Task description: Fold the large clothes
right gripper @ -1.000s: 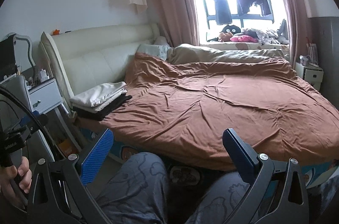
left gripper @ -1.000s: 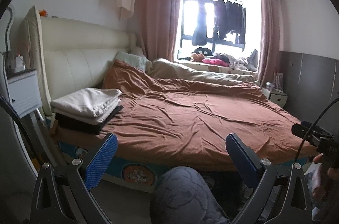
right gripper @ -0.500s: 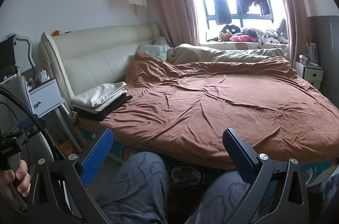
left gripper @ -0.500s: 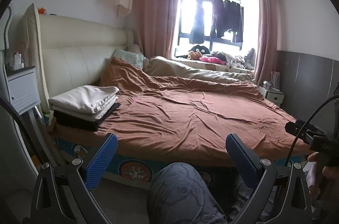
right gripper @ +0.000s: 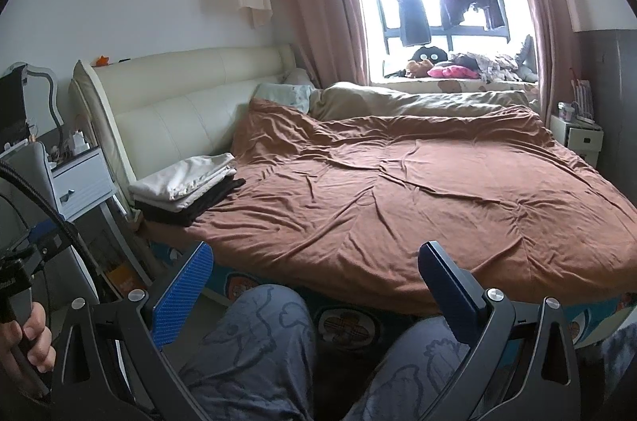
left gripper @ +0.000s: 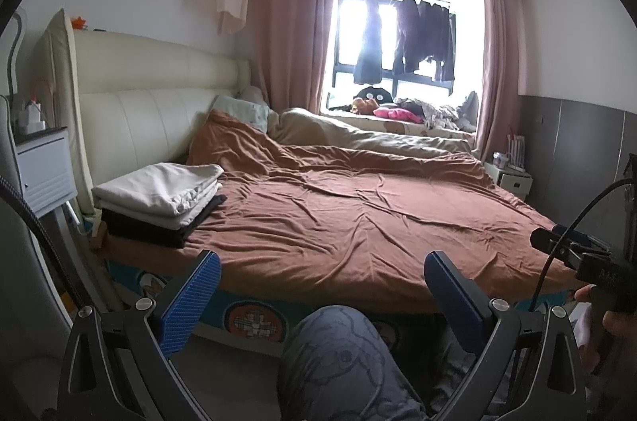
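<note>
A stack of folded clothes (left gripper: 159,196) (right gripper: 187,182), cream pieces over black ones, rests on the bed's near left corner by the headboard. A rumpled brown cover (left gripper: 358,218) (right gripper: 418,190) spreads over the rest of the bed. My left gripper (left gripper: 322,285) is open with nothing between its blue pads, held low in front of the bed edge. My right gripper (right gripper: 314,277) is open and empty too, above a person's knees (right gripper: 258,341) in grey patterned trousers. Both grippers are well short of the stack.
A white nightstand (left gripper: 40,174) (right gripper: 79,178) stands left of the bed, a second one (left gripper: 513,178) at the far right. Dark clothes hang in the window (left gripper: 402,43); toys and fabric lie on the sill. A beige blanket (right gripper: 418,102) lies at the bed's far side.
Both grippers have dropped slightly and pulled back a little from the bed; the person's knees show more in both views. The pads stayed apart and the clothes did not move.
</note>
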A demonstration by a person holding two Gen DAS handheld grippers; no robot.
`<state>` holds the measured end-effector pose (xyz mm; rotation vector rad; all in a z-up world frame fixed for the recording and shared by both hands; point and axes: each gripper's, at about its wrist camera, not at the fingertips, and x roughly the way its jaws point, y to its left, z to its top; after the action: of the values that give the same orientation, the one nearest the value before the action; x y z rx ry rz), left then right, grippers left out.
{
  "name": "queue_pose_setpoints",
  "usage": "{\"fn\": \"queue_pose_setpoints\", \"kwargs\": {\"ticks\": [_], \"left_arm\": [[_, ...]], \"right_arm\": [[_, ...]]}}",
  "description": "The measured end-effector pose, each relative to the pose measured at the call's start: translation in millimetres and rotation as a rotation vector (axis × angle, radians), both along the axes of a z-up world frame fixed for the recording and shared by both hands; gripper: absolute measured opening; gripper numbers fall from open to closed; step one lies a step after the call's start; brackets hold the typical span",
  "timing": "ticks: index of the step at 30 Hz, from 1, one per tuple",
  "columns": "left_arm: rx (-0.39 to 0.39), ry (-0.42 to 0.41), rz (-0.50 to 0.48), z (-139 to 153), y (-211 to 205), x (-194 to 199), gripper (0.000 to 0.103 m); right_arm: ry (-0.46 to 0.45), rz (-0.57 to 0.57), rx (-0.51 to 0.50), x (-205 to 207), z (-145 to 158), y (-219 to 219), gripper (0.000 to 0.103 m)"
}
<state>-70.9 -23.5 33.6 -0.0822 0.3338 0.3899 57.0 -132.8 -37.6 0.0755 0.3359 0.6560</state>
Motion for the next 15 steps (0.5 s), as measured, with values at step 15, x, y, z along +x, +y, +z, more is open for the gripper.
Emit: {"fn": "queue_pose_setpoints", "kwargs": {"ticks": [15], "left_arm": [[0.004, -0.008, 0.005, 0.4, -1.4, -3.0, 0.103]], "right_arm": [[0.003, -0.01, -0.009, 1.1, 0.9, -5.5, 0.103]]}}
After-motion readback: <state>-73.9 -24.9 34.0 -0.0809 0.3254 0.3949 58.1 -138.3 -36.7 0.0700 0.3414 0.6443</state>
